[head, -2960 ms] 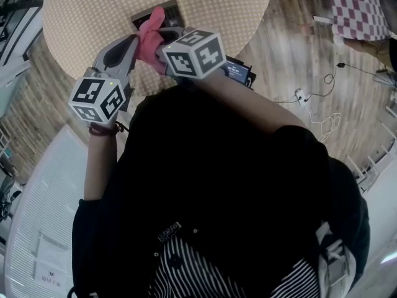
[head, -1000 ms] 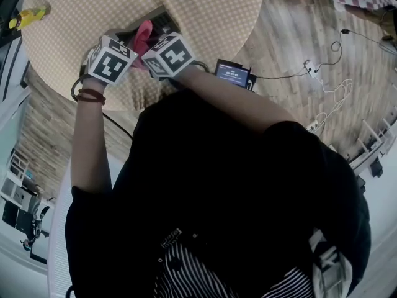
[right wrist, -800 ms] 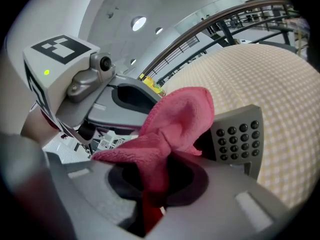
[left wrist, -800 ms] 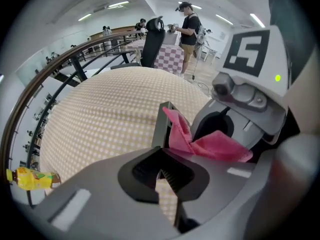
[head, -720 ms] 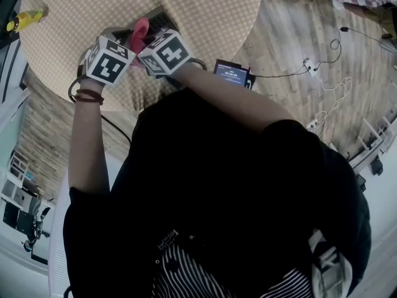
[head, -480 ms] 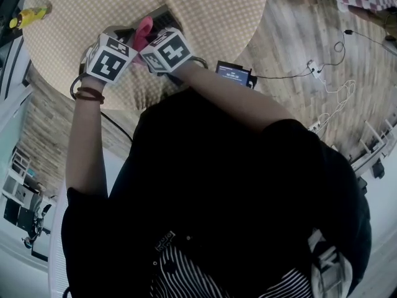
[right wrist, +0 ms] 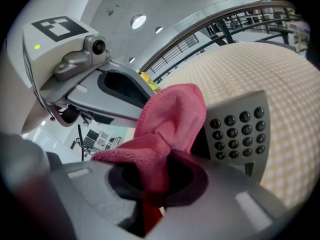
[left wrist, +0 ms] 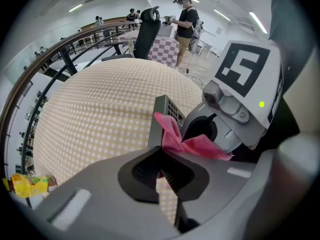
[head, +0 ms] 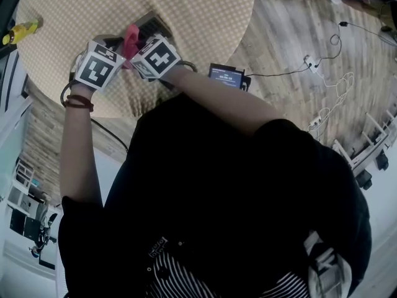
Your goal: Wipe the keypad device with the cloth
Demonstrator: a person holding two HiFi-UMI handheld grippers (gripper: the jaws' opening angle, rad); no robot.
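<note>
Round table (head: pixel 198 11) under a beige checked cover. On it, a grey keypad device (head: pixel 152 23), tilted up, not far from the near edge. Well apart, by the rim, a yellow packet (head: pixel 18 30).

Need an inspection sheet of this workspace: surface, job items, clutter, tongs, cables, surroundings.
Surface: round table with a checked cover.
Job's things: grey keypad on the table; pink cloth held up in front of it, contact unclear.
Clutter: yellow packet near the table's edge; small screen off the table's near edge.
Grippers: right tongs shut on the cloth; left tongs shut, apparently pinching its other end.
Cables: leads trail over the floor, off the table.
Surroundings: wood floor, railing, office chair, people far behind.
</note>
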